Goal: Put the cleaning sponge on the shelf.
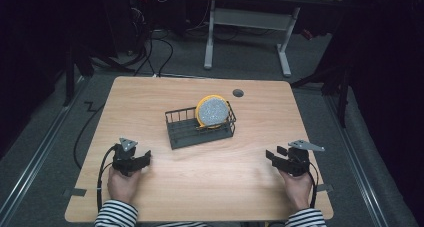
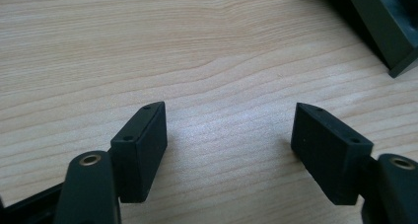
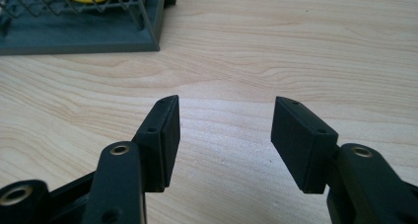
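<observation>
Wooden counter, light woodgrain, seen from the high view with a person seated at its near edge; striped sleeves visible at both forearms. Left gripper rests low on the counter near the front-left, held in the left hand, grey three-cornered plate on top, cable trailing back toward the edge. Right gripper sits near the front-right in the right hand, likewise plated and cabled. The two grippers are well apart, both pointing roughly inward and forward. Left gripper view: jaws spread wide, bare woodgrain between them, nothing held; a dark corner of the rack shows at upper right. Right gripper view: jaws also parted, nothing between them, counter surface visible in the gap; the rack's base and wire side appear at upper left with yellow showing through the wires. Dark wire rack stands near the counter's middle, set slightly askew, well apart from both grippers. A round plate with a yellow rim and a speckled grey face stands on edge in the rack's right portion, leaning slightly, its face toward the camera. A small dark round grommet is set in the counter behind the rack. Beyond the counter: grey floor, cables, and the white legs of another desk.
</observation>
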Available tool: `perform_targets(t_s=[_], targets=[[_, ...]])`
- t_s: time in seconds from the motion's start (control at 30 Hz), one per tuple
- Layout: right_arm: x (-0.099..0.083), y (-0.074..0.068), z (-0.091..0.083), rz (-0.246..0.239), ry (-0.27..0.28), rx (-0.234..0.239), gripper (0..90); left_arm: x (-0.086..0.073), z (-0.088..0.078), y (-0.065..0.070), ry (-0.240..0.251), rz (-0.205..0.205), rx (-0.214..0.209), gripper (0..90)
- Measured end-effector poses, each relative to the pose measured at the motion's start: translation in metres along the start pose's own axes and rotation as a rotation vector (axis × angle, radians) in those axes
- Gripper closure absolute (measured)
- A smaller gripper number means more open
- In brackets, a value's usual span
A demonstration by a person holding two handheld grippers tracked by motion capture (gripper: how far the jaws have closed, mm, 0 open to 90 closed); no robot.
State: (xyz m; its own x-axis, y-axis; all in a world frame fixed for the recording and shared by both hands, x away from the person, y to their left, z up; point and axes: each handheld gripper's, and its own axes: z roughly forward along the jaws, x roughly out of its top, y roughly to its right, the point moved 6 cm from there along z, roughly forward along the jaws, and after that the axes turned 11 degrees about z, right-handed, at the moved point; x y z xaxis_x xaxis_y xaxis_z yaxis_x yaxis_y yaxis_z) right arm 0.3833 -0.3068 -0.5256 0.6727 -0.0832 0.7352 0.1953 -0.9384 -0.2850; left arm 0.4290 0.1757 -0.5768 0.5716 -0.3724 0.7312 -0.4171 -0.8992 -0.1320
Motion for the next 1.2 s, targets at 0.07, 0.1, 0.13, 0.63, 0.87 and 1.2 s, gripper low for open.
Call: perform_targets(t_s=[0.07,0.1,0.13,0.63,0.87,1.2], targets=[[-0.003,-0.001,0.009,0.003,-0.010,-0.007,44.9,0.000,0.000,0.000,0.000,0.000,0.000,30.3],[-0.004,-0.002,0.011,0.002,-0.016,-0.013,44.9,0.000,0.000,0.000,0.000,0.000,0.000,30.3],[-0.005,-0.002,0.013,-0.009,-0.017,-0.019,44.9,0.000,0.000,0.000,0.000,0.000,0.000,30.3],[-0.017,0.001,0.032,-0.071,-0.036,-0.104,44.3,0.000,0.000,0.000,0.000,0.000,-0.001,30.3],[-0.024,0.001,0.040,-0.080,-0.054,-0.119,43.9,0.000,0.000,0.000,0.000,0.000,-0.001,30.3],[-0.027,0.001,0.041,-0.094,-0.055,-0.134,43.3,0.000,0.000,0.000,0.000,0.000,-0.001,30.3]])
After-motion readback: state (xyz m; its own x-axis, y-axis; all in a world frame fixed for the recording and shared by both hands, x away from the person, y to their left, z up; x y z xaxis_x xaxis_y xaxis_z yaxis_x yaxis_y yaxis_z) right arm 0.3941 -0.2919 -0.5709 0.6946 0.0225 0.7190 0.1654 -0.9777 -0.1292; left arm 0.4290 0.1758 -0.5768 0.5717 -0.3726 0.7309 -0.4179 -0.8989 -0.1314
